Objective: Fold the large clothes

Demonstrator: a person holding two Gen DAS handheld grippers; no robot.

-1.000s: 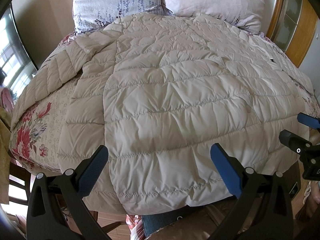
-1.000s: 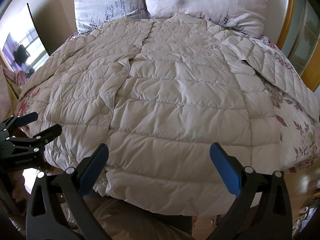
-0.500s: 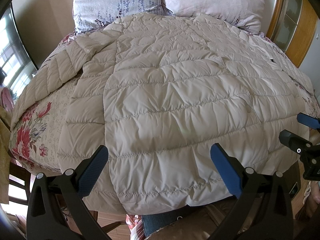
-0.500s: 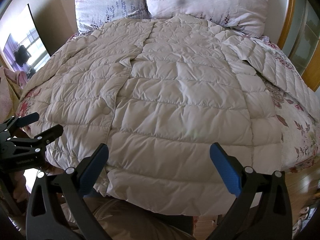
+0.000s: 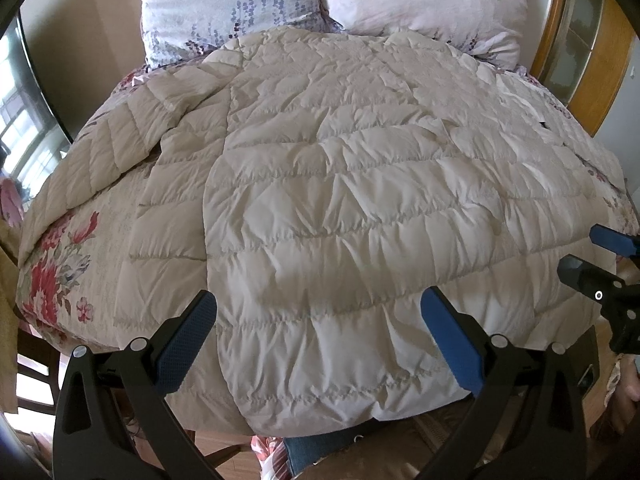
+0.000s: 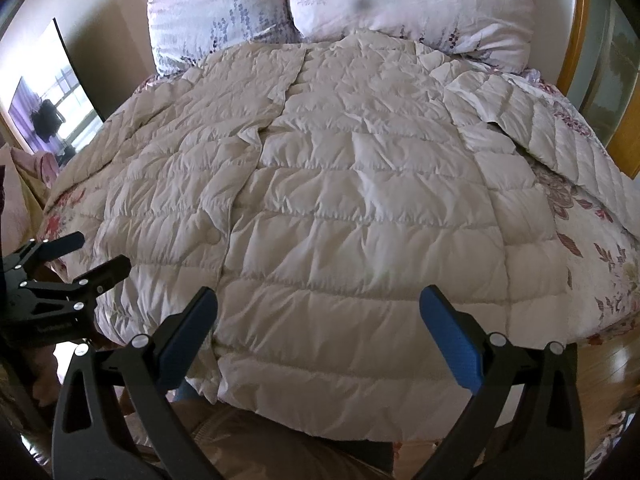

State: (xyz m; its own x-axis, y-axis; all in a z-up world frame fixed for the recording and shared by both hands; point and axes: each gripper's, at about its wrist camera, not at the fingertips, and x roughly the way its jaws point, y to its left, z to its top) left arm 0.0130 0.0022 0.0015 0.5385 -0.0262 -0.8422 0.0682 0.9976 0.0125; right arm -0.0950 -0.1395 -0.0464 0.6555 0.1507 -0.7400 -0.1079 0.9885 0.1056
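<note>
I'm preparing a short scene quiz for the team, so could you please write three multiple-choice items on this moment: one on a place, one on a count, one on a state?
1. Where does the beige quilted coat lie?
A. Spread flat on the bed
B. On a hanger
C. On the floor

2. How many pillows stand at the head of the bed?
A. One
B. Two
C. Four

3. What state are the left gripper and right gripper in?
A. Both shut on the coat
B. One open, one shut
C. Both open, holding nothing

Answers:
1. A, the coat covers the floral bedspread with its sleeves out to the sides.
2. B, two floral pillows sit side by side.
3. C, each wrist view shows blue pads wide apart in front of the hem.
</note>
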